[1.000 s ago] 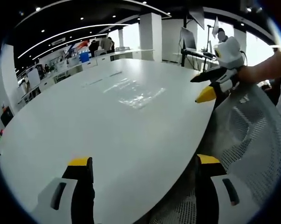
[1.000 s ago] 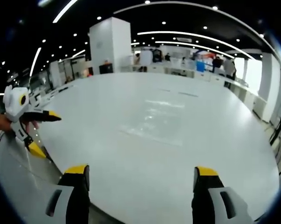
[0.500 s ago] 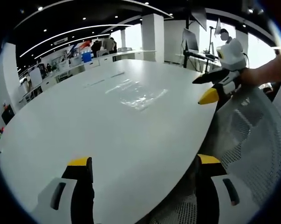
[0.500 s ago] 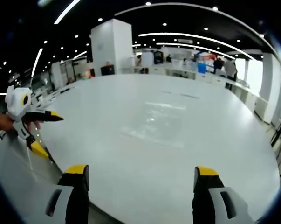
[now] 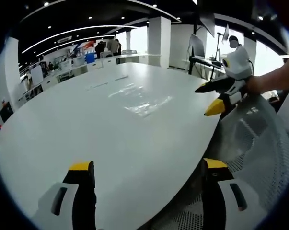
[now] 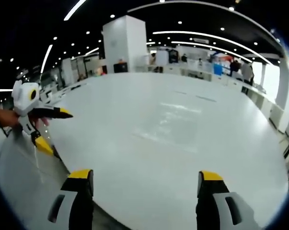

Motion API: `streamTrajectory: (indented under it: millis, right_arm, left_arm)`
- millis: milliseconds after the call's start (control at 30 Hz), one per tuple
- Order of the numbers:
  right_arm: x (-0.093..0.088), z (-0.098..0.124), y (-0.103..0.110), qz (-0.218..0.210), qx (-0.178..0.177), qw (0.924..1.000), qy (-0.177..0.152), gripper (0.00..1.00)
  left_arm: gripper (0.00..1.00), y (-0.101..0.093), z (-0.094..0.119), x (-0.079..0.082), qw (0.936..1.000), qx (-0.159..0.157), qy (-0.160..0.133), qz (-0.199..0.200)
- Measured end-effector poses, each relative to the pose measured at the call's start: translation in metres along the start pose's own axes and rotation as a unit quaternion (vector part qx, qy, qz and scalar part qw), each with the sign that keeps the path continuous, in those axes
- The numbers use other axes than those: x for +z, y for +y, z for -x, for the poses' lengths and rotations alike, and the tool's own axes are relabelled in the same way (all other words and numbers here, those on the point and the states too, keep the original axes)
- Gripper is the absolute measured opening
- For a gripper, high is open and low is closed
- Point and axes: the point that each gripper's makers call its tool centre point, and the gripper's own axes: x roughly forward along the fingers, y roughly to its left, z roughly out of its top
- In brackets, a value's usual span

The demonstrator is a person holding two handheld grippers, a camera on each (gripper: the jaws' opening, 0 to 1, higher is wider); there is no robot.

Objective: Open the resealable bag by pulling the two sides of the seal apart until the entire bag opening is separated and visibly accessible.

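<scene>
In the left gripper view, our left gripper [image 5: 144, 170] hangs over the near edge of the white table [image 5: 86, 124], its two yellow-tipped jaws spread wide with nothing between them. Compared with a second ago the table has slid only a little in the picture, so the camera has shifted slightly and we have hardly advanced. The resealable bag [image 5: 143, 99] lies flat on the tabletop, well ahead of the jaws, clear and faint, mostly a patch of glare. The right gripper [image 5: 220, 96] comes in from the right, jaws apart, just past the table edge above a mesh chair back [image 5: 259, 143]; it sits a touch lower in the picture than before. It is well apart from the bag.

In the right gripper view, our right gripper [image 6: 143, 175] also stands open and empty over the table's near edge [image 6: 101, 191]. The bag [image 6: 166, 127] shows as a pale, shiny rectangle near the middle of the table, well apart from the jaws. The left gripper [image 6: 48, 128] appears at the left, jaws parted, and has drifted slightly inward toward the table since a second ago.

We judge that the change is small: both tools are only starting their approach. The bag is untouched and we cannot make out its seal from here, so the whole pull is yet to come.
</scene>
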Motion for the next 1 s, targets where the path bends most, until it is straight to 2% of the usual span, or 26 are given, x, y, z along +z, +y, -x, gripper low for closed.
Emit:
streamTrajectory:
  millis: [200,333,867,1000]
  right_arm:
    - [0.011,-0.014,-0.005,0.027,0.027,0.9992,0.004,0.89]
    - [0.015,-0.026,-0.01,0.055,0.039,0.9976,0.014,0.87]
    - [0.022,-0.074,-0.029,0.065,0.075,0.994,0.046,0.77]
    - [0.013,-0.082,-0.033,0.059,0.078,0.9928,0.07,0.73]
  left_arm:
    - [0.94,0.007,0.002,0.006,0.9998,0.0,-0.004,0.019]
    - [0.95,0.007,0.002,0.01,1.0,-0.004,0.002,0.002]
    - [0.93,0.006,0.005,0.017,1.0,-0.009,0.003,-0.001]
    - [0.92,0.009,0.007,0.02,1.0,-0.006,0.001,-0.002]
